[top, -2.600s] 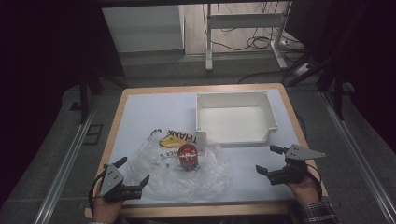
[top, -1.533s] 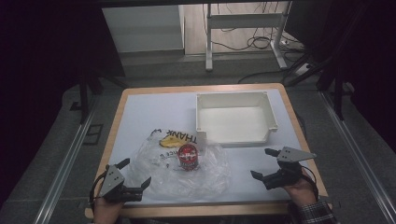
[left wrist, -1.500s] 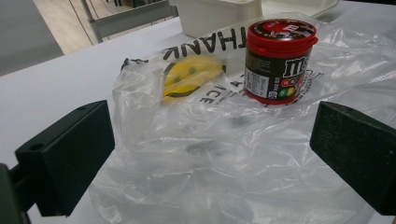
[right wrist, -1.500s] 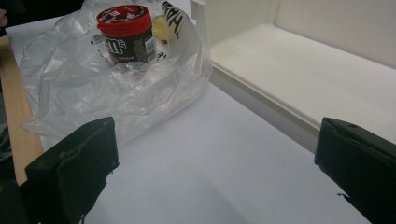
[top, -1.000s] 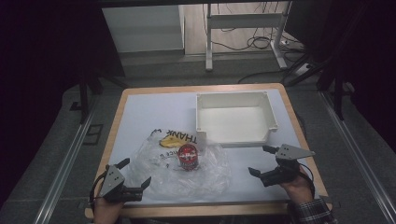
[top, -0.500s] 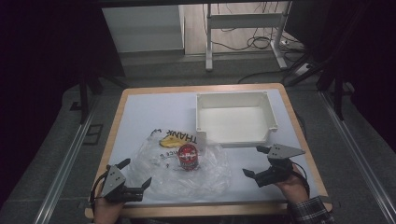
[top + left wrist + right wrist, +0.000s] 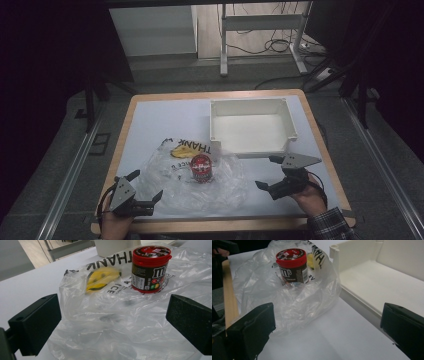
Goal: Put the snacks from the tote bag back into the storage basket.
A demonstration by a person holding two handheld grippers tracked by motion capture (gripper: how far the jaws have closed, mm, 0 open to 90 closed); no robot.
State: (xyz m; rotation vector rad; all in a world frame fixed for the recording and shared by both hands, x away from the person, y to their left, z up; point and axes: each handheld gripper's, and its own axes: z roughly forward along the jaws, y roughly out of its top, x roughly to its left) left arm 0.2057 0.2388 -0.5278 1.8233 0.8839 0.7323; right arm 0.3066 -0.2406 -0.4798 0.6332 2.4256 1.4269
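A clear plastic bag (image 7: 220,192) printed with "THANK" and a yellow smiley lies crumpled on the table's near half. A dark candy jar with a red lid (image 7: 202,168) stands upright in the middle of the bag; whether it is inside or on top I cannot tell. My left gripper (image 7: 146,185) is open at the bag's near-left edge, and the plastic (image 7: 112,315) lies between its jaws with the jar (image 7: 150,268) beyond. My right gripper (image 7: 266,172) is open just right of the bag, aimed at the bag (image 7: 294,297) and jar (image 7: 292,265), with nothing between its jaws.
An empty white tray (image 7: 215,122) sits at the back right of the white table (image 7: 165,120), with its near wall (image 7: 352,297) close to my right gripper. The table's wooden front edge (image 7: 225,226) runs just behind both hands.
My right gripper has moved left and slightly nearer, from the table's right edge towards the bag. The left gripper, bag and jar have stayed put.
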